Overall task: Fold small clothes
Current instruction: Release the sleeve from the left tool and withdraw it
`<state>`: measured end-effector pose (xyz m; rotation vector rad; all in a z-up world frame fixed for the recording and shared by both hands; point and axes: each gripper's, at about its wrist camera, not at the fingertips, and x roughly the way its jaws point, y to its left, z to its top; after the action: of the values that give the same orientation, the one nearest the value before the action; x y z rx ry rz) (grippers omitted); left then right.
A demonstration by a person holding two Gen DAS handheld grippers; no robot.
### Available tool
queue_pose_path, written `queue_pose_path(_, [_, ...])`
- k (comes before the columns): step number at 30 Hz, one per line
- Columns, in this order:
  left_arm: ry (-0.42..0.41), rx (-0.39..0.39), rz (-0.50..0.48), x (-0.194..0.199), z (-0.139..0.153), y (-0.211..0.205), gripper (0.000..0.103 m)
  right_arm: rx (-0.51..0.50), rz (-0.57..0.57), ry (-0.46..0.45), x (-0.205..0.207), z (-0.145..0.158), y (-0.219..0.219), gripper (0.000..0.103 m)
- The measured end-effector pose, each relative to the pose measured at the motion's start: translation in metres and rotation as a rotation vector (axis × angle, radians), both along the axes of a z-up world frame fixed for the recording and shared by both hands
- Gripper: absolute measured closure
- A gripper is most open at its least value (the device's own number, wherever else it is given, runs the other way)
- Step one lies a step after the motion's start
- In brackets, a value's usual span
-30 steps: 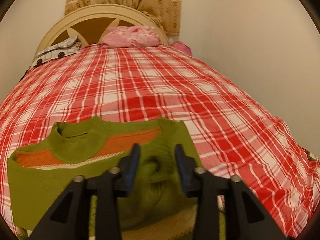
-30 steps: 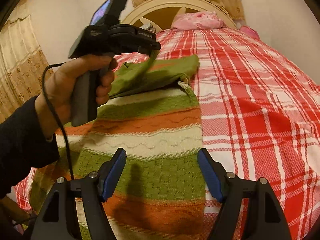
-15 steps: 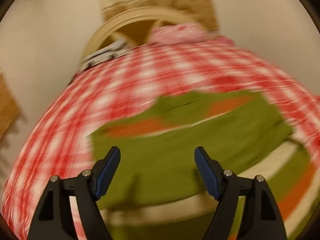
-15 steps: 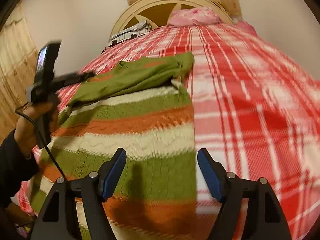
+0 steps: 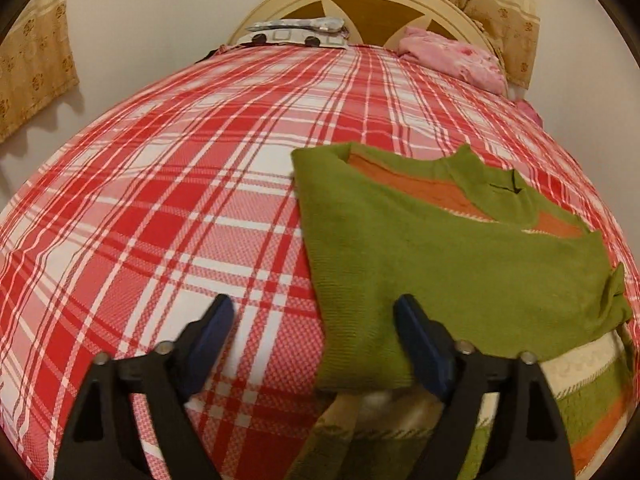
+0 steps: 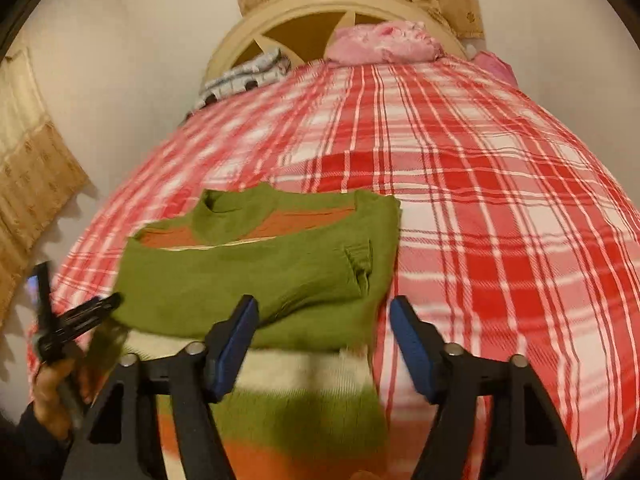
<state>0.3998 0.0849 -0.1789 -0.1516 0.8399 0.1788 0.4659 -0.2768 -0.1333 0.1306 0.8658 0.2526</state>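
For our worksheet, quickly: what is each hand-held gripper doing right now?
Left hand-held gripper: open, holding nothing; jaws just opened over the sweater edge.
Right hand-held gripper: open, holding nothing; jaws just narrowed above the sweater.

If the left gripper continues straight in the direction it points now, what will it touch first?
Probably the left edge of the green sweater: the open left gripper straddles that edge, with the plaid bedsheet beside it. Depth is unclear.
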Motion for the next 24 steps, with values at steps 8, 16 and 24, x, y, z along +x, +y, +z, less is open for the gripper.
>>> queue_pose_path(8, [0.02,-0.091,0.018,0.002,-0.009,0.018,0.006,0.038,-0.003,0.083,0.036,-0.036,0.013,0.097])
queue_pose_path(16, [0.017,-0.098,0.018,0.0,-0.009,0.019,0.004,-0.016,-0.072,-0.011,0.003,-0.034,-0.008,0.103])
queue_pose_path(24, [0.025,-0.083,0.017,0.002,-0.01,0.017,0.002,-0.005,-0.059,-0.022,0.012,-0.02,-0.006,0.07])
